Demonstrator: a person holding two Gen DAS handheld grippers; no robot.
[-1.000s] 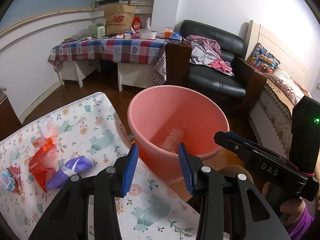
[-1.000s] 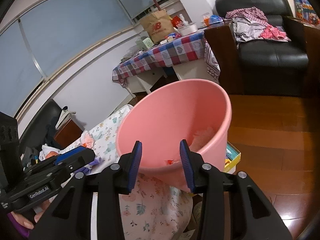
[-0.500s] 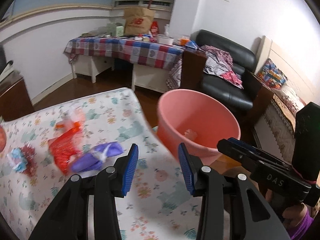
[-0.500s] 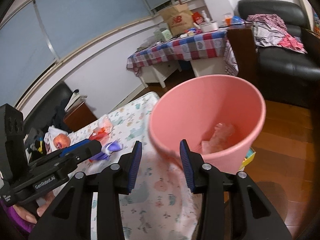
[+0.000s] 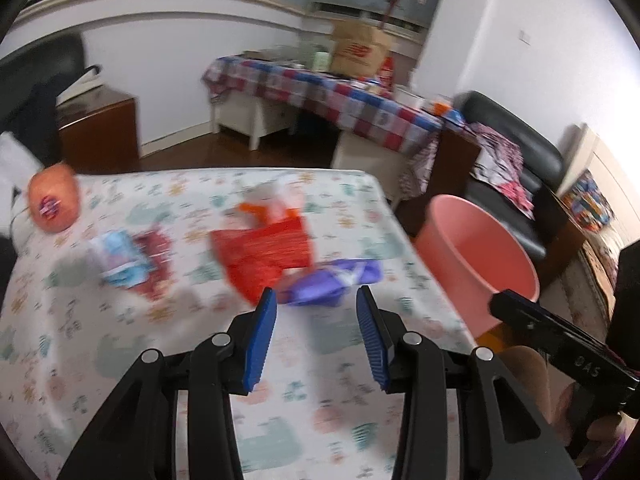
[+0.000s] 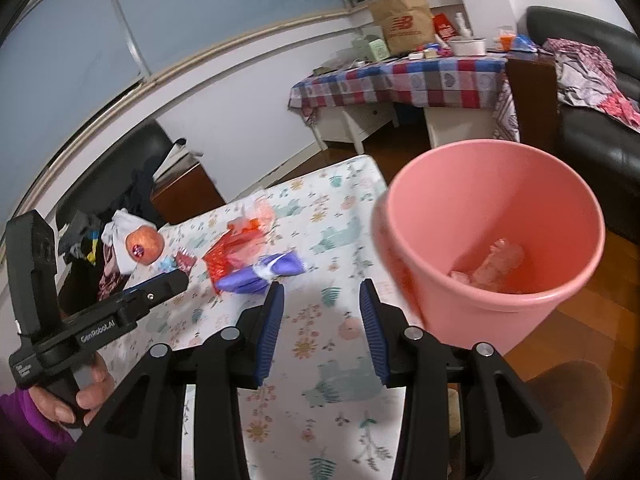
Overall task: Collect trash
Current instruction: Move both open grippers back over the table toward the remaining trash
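Note:
A purple wrapper (image 5: 330, 282) lies on the floral-cloth table (image 5: 120, 360), just beyond my open, empty left gripper (image 5: 316, 336). A red wrapper (image 5: 266, 256) lies beside it and a small blue-and-red wrapper (image 5: 128, 262) lies further left. The pink bin (image 5: 476, 256) stands off the table's right edge, with crumpled trash (image 6: 494, 264) inside. My right gripper (image 6: 320, 328) is open and empty above the table, left of the bin (image 6: 492, 240). The purple wrapper (image 6: 264, 272) and red wrapper (image 6: 236, 248) also show in the right wrist view.
An orange fruit (image 5: 54, 208) with a sticker sits at the table's far left corner. Behind are a checked-cloth table (image 5: 320, 96) with a paper bag, a black sofa (image 5: 516, 168) with clothes, and a wooden cabinet (image 5: 100, 128).
Both grippers have swung left, away from the bin and toward the wrappers on the table. The left gripper now points at the purple wrapper. Both stay open.

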